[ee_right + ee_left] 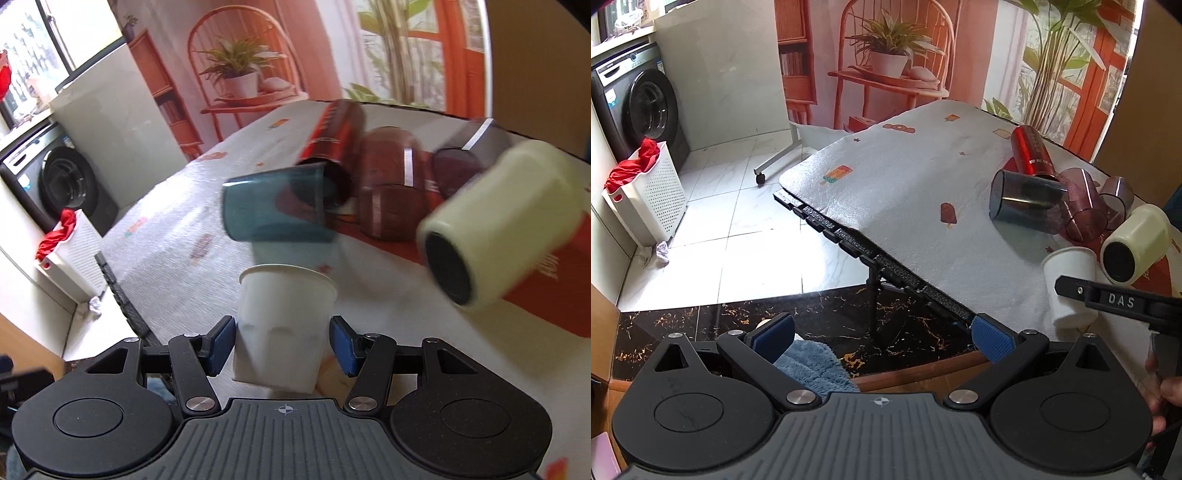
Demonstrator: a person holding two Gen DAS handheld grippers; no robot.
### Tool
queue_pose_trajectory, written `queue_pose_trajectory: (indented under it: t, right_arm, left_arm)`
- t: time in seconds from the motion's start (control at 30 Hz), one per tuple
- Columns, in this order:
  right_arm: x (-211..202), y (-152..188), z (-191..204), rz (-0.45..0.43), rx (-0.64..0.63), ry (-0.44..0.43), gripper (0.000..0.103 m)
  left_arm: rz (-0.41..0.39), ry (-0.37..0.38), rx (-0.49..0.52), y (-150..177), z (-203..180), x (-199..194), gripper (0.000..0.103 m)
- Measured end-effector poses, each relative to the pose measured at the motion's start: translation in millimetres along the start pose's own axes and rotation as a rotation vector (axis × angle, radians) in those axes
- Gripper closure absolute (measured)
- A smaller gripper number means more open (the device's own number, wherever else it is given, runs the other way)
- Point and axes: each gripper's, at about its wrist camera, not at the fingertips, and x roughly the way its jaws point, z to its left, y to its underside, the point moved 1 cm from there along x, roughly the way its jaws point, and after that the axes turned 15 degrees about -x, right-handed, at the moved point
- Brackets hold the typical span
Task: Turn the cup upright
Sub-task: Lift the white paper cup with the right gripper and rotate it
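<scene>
Centrally, white paper cup (284, 325) upright on table cloth (388, 332), between spread pads of right gripper (282, 345), contact unclear, left gripper (882, 338) wide, empty, off table edge, laundry basket (646, 195) clearest in left view.

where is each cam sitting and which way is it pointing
Left wrist: on the left gripper, held off the table's near edge, looking across floor and table; its open blue pads and the right gripper's finger show.
Right wrist: on the right gripper, over the table, looking at the white paper cup standing between its open pads.
Shared: paper cup, cream cup, teal cup, red tumbler, laundry basket.
</scene>
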Motion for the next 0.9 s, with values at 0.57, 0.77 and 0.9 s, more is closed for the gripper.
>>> queue_pose_trajectory:
  t: [0.57, 0.77, 0.9]
  right_arm:
    - [-79, 81, -88, -0.055, 0.178, 0.174, 0.050]
    - [-85, 88, -97, -0.083, 0.188, 0.176, 0.043]
    - [-92, 90, -98, -0.090, 0.180, 0.171, 0.028]
  left_arm:
    - [0.062, 0.114, 0.156, 25, -104, 6, 0.000]
    - [0.111, 0.136, 0.188, 36, -129, 18, 0.000]
    - [0.134, 0.152, 0.181, 39, -138, 24, 0.000]
